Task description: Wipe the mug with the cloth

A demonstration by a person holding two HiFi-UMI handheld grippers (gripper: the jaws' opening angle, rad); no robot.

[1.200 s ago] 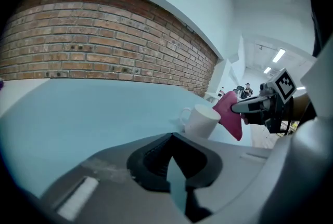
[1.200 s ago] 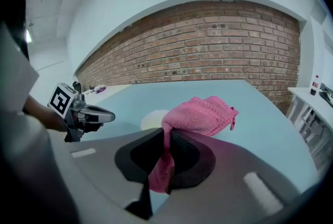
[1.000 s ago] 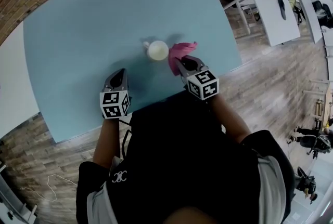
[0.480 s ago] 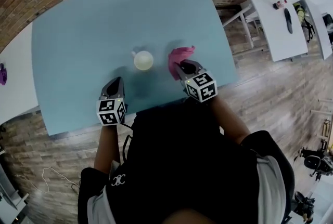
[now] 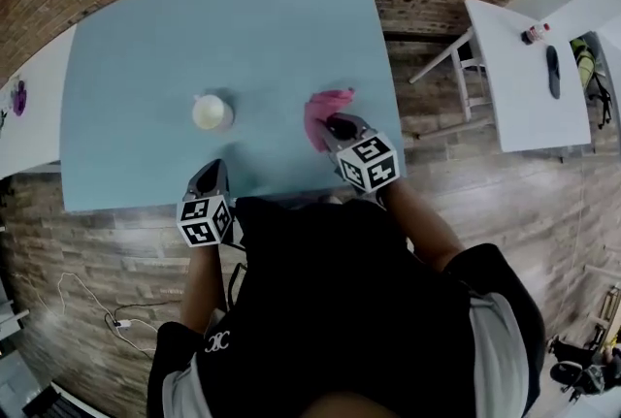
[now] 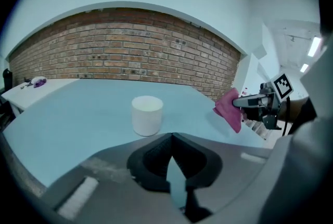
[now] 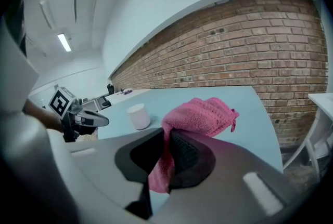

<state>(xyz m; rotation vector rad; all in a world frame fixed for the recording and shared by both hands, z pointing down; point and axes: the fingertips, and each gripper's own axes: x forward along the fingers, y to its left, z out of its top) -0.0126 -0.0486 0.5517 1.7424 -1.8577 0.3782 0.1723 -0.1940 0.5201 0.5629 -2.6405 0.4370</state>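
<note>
While the right gripper (image 5: 336, 127) has its jaws clamped on the pink cloth (image 5: 321, 106) over the worktop's (image 5: 243, 18) near edge, the left gripper (image 5: 213, 169) hovers with jaws closed on nothing. The white mug (image 5: 212, 112) stands upright ahead of the left gripper, apart from the cloth.

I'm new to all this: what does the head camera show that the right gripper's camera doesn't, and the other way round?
Only the head view: the person's black top and the marker cube on the right gripper. Only the right gripper view: ceiling lights, and its jaws closed on the pink cloth. Both: that cloth, the white mug, the blue table, the brick wall and the left gripper.
</note>
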